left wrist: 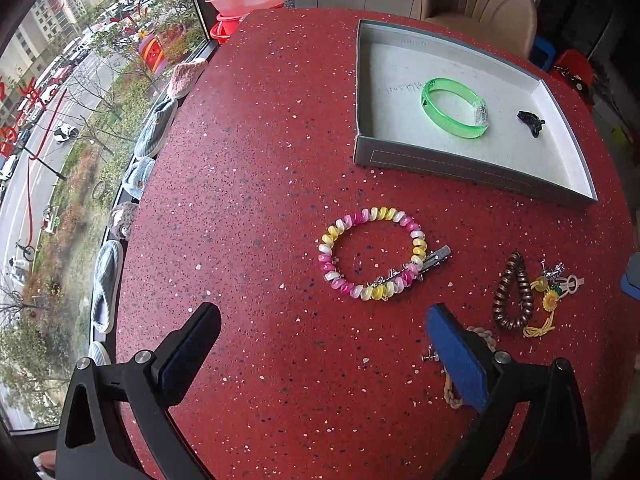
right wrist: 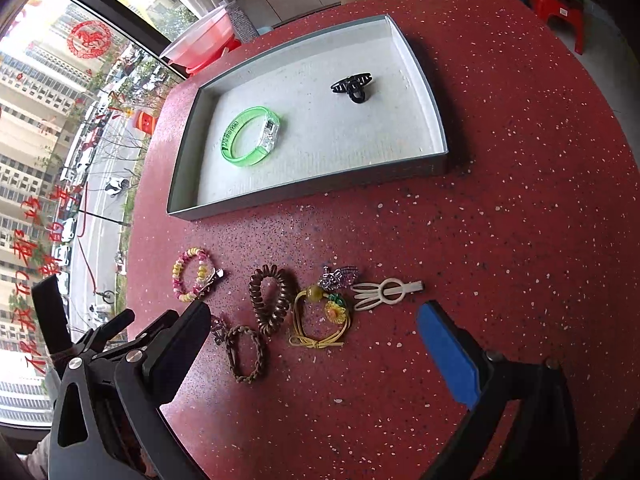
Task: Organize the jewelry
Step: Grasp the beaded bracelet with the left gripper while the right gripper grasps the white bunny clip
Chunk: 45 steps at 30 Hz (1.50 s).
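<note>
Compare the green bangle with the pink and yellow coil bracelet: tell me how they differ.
The green bangle lies inside the grey tray; the pink and yellow coil bracelet lies on the red table outside it. The bangle is a smooth translucent band of one colour; the bracelet is a ribbed spiral of pink, yellow and white. A metal hair clip lies across the bracelet; nothing touches the bangle. Both are closed rings lying flat.

I see green bangle (right wrist: pixel 250 138) and black claw clip (right wrist: pixel 354 86) in tray (right wrist: pixel 304 196); bead bracelet (left wrist: pixel 372 254), coil tie (right wrist: pixel 269 298), yellow tie (right wrist: pixel 320 320), braided band (right wrist: pixel 245 354), white clip (right wrist: pixel 384 292) loose on table.
</note>
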Each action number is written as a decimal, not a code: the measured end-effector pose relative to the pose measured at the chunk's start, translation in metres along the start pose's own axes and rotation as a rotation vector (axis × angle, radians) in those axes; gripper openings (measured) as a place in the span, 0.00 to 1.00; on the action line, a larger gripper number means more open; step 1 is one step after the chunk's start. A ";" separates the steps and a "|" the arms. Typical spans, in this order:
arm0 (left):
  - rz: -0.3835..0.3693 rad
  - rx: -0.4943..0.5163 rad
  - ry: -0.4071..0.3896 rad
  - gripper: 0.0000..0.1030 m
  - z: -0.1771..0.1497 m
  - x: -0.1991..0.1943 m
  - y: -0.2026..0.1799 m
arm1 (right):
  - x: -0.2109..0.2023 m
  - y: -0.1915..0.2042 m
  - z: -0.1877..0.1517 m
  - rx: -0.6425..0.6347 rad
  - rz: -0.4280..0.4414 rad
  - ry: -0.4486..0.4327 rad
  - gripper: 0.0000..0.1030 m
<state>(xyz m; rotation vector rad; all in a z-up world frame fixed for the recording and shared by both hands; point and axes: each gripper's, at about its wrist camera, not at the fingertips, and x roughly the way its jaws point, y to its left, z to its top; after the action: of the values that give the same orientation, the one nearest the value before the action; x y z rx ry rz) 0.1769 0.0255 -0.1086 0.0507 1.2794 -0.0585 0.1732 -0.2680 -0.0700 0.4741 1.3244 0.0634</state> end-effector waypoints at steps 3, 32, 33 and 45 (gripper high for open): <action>0.003 -0.004 0.020 1.00 -0.011 0.006 0.002 | 0.011 -0.008 -0.016 0.021 -0.041 0.038 1.00; 0.021 0.056 -0.003 1.00 0.039 0.038 0.013 | 0.053 -0.003 -0.005 -0.591 -0.291 0.078 0.69; 0.023 0.067 -0.003 1.00 0.040 0.039 0.010 | 0.055 -0.002 -0.004 -0.619 -0.300 0.077 0.69; -0.012 0.126 0.000 0.90 0.038 0.039 -0.009 | 0.061 0.015 -0.001 -0.718 -0.247 0.125 0.40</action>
<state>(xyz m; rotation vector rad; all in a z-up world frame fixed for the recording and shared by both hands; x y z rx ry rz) 0.2237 0.0129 -0.1354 0.1519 1.2745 -0.1494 0.1907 -0.2356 -0.1203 -0.3062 1.3702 0.3540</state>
